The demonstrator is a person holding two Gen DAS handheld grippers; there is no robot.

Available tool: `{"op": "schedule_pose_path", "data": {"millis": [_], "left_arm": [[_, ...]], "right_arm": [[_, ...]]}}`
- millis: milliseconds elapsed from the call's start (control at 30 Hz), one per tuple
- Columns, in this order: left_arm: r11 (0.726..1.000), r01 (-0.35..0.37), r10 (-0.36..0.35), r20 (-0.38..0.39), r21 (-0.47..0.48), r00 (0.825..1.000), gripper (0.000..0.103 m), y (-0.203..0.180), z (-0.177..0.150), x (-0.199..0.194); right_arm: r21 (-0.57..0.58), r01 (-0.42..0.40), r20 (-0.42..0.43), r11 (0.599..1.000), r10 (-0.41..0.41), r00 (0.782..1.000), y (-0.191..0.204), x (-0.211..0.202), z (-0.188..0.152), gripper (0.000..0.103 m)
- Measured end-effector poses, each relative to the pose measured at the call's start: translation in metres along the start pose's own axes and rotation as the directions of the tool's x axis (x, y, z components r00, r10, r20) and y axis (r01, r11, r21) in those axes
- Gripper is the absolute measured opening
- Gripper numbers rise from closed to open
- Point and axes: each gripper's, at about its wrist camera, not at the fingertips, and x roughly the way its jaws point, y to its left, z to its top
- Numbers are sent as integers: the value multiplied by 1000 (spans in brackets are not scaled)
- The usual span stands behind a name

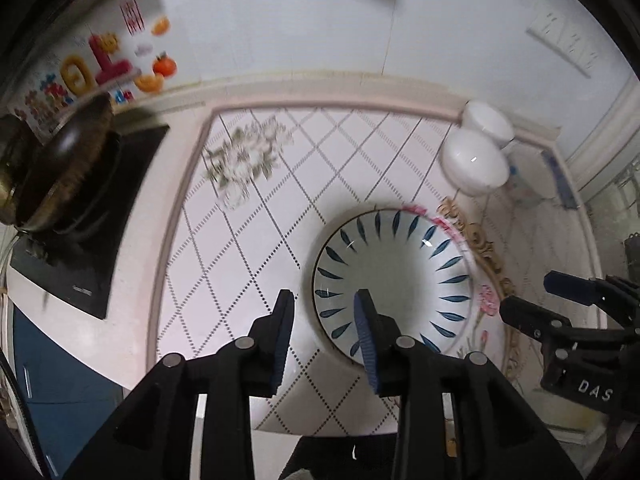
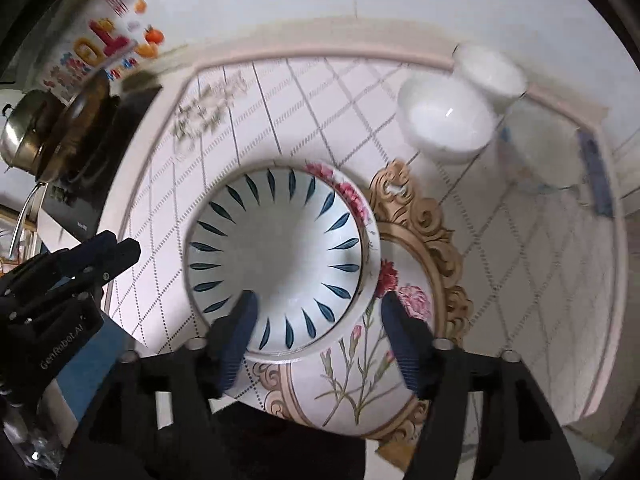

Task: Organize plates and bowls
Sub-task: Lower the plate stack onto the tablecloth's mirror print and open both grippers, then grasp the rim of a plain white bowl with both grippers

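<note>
Covering the counter [image 1: 248,240] is white tile with dotted diamond lines. At 10 o'clock stands a blurred wok [image 1: 60,168]. The leaf-pattern bowl [image 2: 276,256] sits on a flowered plate [image 2: 384,360], half hidden in the left view. Both the left gripper [image 1: 324,300] and the right gripper [image 2: 316,304] have parted jaws and hold nothing.

Home kitchen. Tiled worktop [image 1: 248,216] with diamond-grid pattern and pink raised edge. Black induction hob [image 1: 80,248] at left carrying dark wok [image 1: 68,160] and steel pot [image 2: 24,132]. White tiled wall [image 1: 280,20] with colourful sticker poster [image 1: 92,64]. Crockery about: leaf-pattern bowl [image 2: 276,256], floral plate [image 2: 360,380], white bowls [image 2: 444,120].
</note>
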Motion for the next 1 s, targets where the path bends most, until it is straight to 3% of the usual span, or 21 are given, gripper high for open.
{"op": "schedule_pose_path", "data": {"millis": [267, 600, 667, 733, 1000], "left_arm": [[999, 37, -39, 123, 13, 992, 29, 3, -25, -76], [998, 62, -64, 208, 16, 976, 32, 5, -60, -143], [997, 73, -75, 209, 16, 975, 46, 5, -66, -147], [996, 82, -84, 214, 21, 973, 80, 5, -70, -151], [996, 89, -92, 217, 21, 972, 81, -3, -66, -146]], "right_arm": [[28, 26, 176, 999, -30, 984, 19, -96, -51, 90], [101, 46, 285, 994, -74, 956, 31, -173, -120, 93], [108, 48, 294, 993, -78, 953, 34, -183, -133, 93], [119, 35, 299, 992, -69, 952, 36, -191, -144, 94], [120, 27, 312, 992, -63, 948, 37, -205, -157, 95]]}}
